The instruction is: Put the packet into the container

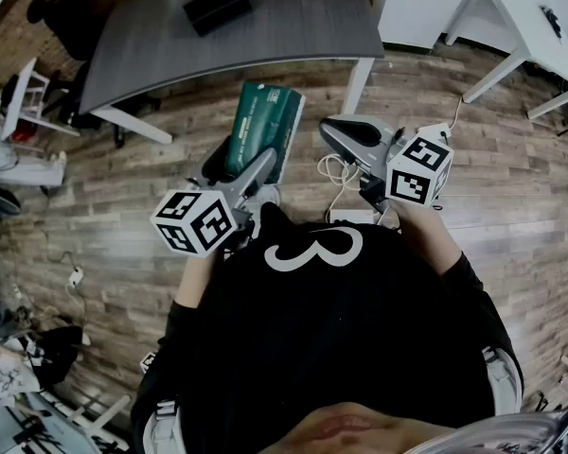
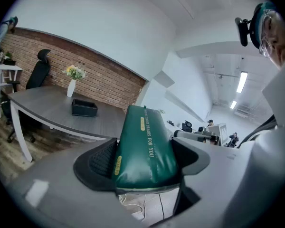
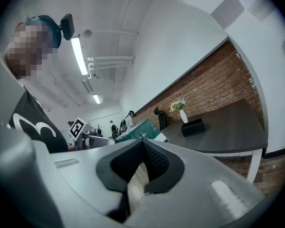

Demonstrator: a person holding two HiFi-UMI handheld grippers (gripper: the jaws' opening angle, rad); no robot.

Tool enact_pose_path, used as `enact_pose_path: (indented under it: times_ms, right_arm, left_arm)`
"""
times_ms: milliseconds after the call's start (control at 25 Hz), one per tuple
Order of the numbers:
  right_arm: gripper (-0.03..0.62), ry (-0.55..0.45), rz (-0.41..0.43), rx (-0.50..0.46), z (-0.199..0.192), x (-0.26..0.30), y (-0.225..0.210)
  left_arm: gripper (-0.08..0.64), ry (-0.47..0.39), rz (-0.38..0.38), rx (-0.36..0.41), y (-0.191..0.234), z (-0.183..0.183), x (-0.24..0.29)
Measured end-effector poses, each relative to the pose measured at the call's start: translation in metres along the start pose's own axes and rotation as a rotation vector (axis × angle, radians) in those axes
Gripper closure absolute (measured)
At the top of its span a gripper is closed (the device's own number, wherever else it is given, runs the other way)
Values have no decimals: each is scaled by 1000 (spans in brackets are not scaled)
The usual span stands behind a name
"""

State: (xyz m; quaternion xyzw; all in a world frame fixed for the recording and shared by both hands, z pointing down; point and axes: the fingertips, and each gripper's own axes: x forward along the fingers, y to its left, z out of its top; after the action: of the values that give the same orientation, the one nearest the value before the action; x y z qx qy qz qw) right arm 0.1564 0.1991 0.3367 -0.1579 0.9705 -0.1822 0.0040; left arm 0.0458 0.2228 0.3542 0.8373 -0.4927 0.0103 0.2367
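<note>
A dark green packet [image 1: 261,126] with gold print is held in the air over the wooden floor, in front of the grey table [image 1: 293,26]. My left gripper [image 1: 253,170] is shut on the packet [image 2: 145,148], one pad pressing on each side, and the jaws stand wide. The container, a black open box [image 1: 217,7], sits on the table beyond the packet; it shows as the box [image 2: 84,108] and the box [image 3: 193,127] in the two gripper views. My right gripper [image 1: 352,138] is level with the left one, and its fingertips [image 3: 143,142] meet with nothing between them.
A white vase with flowers [image 2: 72,82] stands on the table beside the box. A black office chair [image 2: 38,72] is at the table's far end by the brick wall. White tables [image 1: 511,17] stand to the right. A white cable [image 1: 336,173] lies on the floor below the grippers.
</note>
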Motion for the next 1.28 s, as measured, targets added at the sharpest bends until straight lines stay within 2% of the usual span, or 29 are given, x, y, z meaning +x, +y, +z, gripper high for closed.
enact_pose_path:
  times_ms: [360, 760, 920, 1280]
  right_arm:
    - [591, -25, 5, -15, 3, 0, 3]
    - [591, -55, 18, 20, 1, 4, -9]
    - [591, -34, 19, 32, 11, 29, -28]
    - [591, 4, 38, 91, 33, 114, -87]
  left_arm:
    - [180, -6, -7, 23, -3, 3, -1]
    - [181, -19, 5, 32, 3, -1, 2]
    - [181, -21, 8, 16, 25, 12, 14]
    - [181, -9, 41, -35, 107, 56, 46]
